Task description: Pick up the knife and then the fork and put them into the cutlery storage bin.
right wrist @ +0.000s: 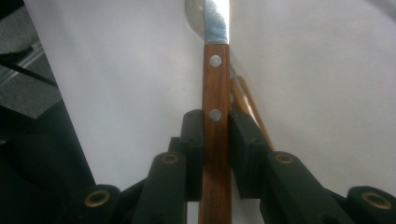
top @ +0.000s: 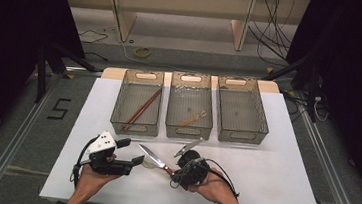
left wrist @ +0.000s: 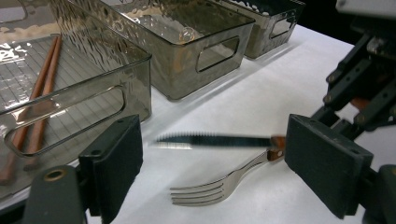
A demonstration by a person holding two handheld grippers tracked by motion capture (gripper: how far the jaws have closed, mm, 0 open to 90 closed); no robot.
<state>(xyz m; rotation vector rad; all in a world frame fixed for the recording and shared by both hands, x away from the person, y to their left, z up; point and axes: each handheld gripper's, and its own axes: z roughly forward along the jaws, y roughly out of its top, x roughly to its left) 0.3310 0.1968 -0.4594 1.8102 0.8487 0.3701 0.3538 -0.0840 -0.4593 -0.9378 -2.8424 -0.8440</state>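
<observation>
Pinching the knife [right wrist: 215, 100] by its wooden handle, your right gripper [top: 178, 168] holds it above the white table [top: 273, 166], blade aimed toward your left gripper [top: 135, 162], whose jaws are spread with nothing between. Fork [left wrist: 219, 184] lies on the table under the knife, in front of the bins [top: 137, 103].

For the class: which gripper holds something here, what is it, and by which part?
The right gripper clamps a steel-bladed, wooden-handled knife by its handle. The left gripper is open and holds nothing.
</observation>
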